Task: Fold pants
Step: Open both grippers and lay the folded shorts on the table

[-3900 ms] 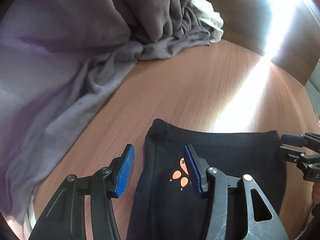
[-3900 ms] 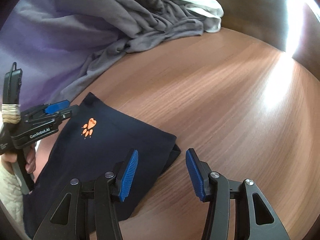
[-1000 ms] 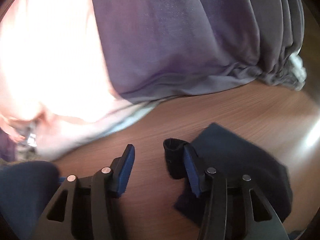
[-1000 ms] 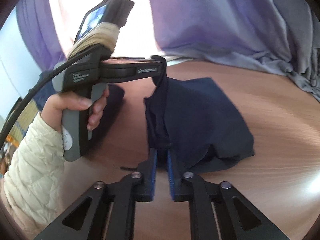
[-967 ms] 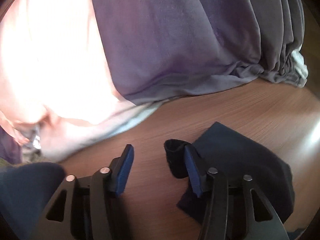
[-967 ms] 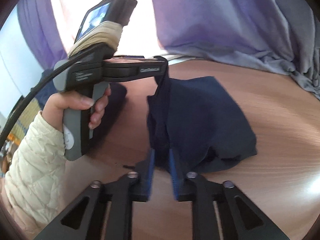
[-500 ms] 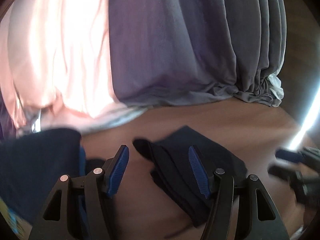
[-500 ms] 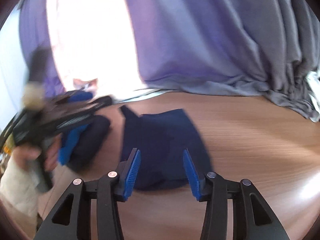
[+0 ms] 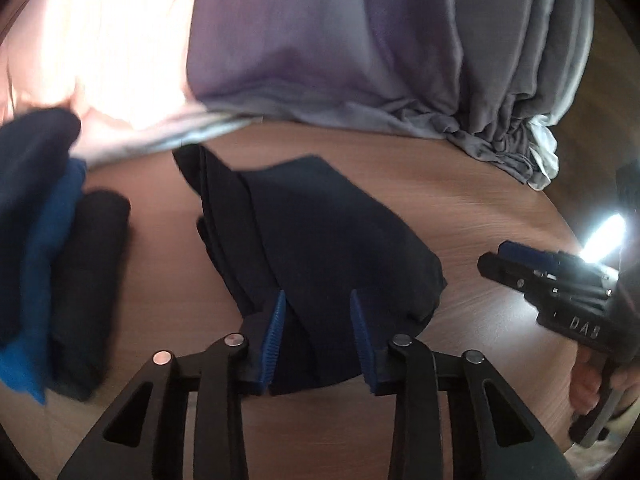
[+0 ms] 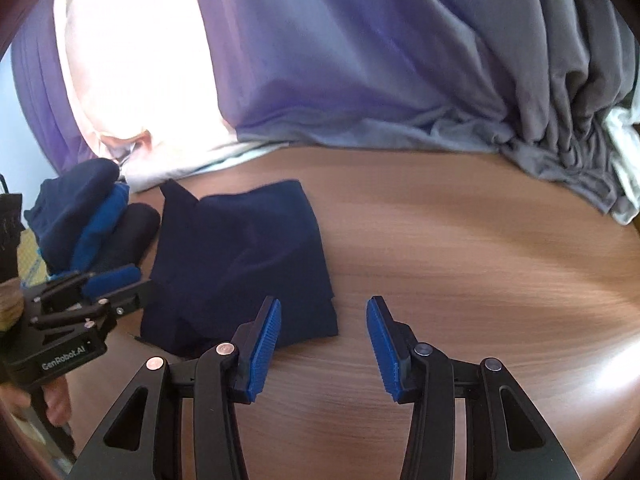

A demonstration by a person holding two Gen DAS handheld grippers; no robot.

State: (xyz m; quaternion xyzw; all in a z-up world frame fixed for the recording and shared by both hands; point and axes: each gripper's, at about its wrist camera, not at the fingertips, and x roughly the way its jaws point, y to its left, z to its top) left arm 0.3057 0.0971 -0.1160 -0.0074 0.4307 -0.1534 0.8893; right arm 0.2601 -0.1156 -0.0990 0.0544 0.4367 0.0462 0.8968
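The dark navy pants (image 9: 320, 232) lie folded in a loose square on the wooden table (image 9: 460, 200), with layered edges fanned at the left side. They also show in the right wrist view (image 10: 240, 256). My left gripper (image 9: 318, 326) is open, empty, hovering over the near edge of the pants. My right gripper (image 10: 324, 336) is open and empty above bare wood, just right of the pants' near corner. The right gripper shows at the right of the left wrist view (image 9: 520, 264). The left gripper shows at the left of the right wrist view (image 10: 112, 284).
A stack of folded dark and blue garments (image 9: 60, 264) sits left of the pants, also in the right wrist view (image 10: 92, 224). A grey-purple curtain (image 10: 380, 60) hangs behind the table, its bunched hem (image 9: 500, 140) resting on the wood. Bright glare (image 9: 604, 240) at far right.
Both grippers let go of the pants and drew back. The pants now lie flat on the table. My left gripper's jaws stand a little narrower than half a second ago.
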